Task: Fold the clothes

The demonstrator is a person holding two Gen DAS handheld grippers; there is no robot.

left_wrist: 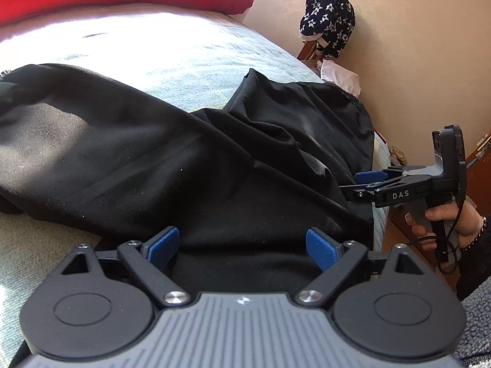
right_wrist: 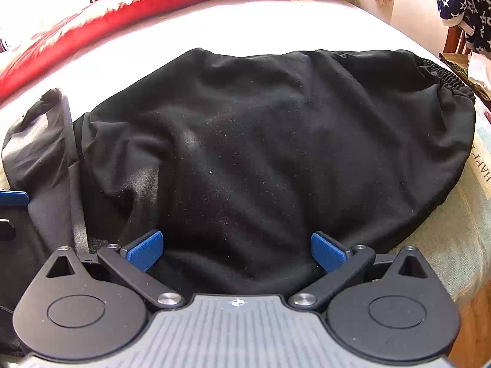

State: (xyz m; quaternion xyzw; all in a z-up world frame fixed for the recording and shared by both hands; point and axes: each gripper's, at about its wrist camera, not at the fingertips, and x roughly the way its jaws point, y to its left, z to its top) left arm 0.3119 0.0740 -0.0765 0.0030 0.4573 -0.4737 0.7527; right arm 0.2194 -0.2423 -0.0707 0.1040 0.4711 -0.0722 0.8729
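I am holding my left gripper (left_wrist: 242,245) spread wide, its blue pads (left_wrist: 164,243) standing apart over the near edge of the black garment (left_wrist: 184,153), gripping nothing. My right gripper (right_wrist: 236,250) is likewise gaping, the cloth lying bunched between and beyond its pads (right_wrist: 326,250). The garment is sprawling across the pale bedspread (left_wrist: 184,52), its elastic waistband (right_wrist: 442,72) lying toward the bed's right edge. Whether either pad is actually touching the fabric, I cannot quite tell. A red blanket (right_wrist: 153,6) is lying along the far side.
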